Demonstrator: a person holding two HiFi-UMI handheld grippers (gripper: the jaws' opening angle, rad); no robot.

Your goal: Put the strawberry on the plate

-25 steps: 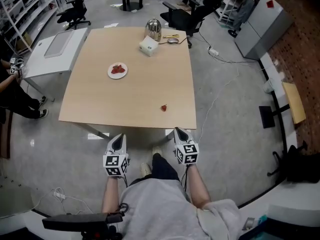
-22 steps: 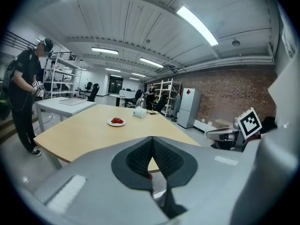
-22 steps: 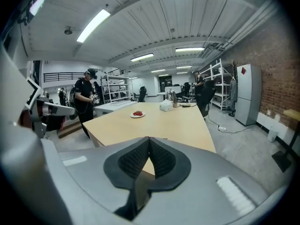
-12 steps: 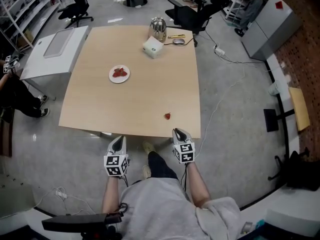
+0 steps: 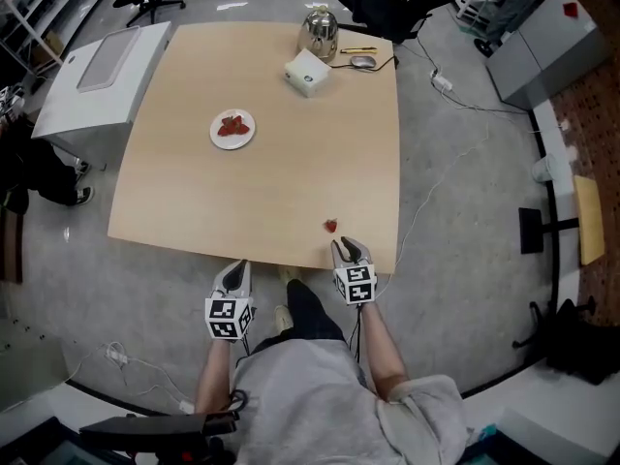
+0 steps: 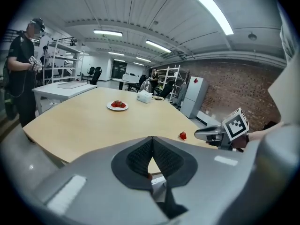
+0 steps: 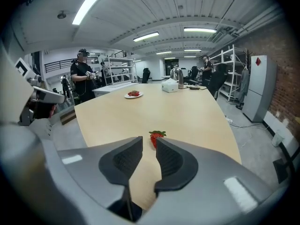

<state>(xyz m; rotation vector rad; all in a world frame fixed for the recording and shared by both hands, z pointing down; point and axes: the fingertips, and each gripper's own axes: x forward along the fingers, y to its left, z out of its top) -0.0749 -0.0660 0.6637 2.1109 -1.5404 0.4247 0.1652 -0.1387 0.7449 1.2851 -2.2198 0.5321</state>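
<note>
Your right gripper [image 7: 149, 143] has its jaws apart. They have just been opening, and nothing is between them. The strawberry [image 7: 156, 136] lies on the counter [image 7: 187, 111] just beyond their tips, partly hidden behind the right-hand jaw. Your left gripper [image 6: 152, 139] has its jaws together and empty, just short of the counter's near edge. The plate [image 5: 217, 138], bearing other strawberries [image 5: 232, 127], sits well apart, far across the counter.

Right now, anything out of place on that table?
One strawberry lies alone on the bare table, close to its near edge and far from the plate that holds the other strawberries. Nothing else looks spilled, tipped or damaged.
</note>
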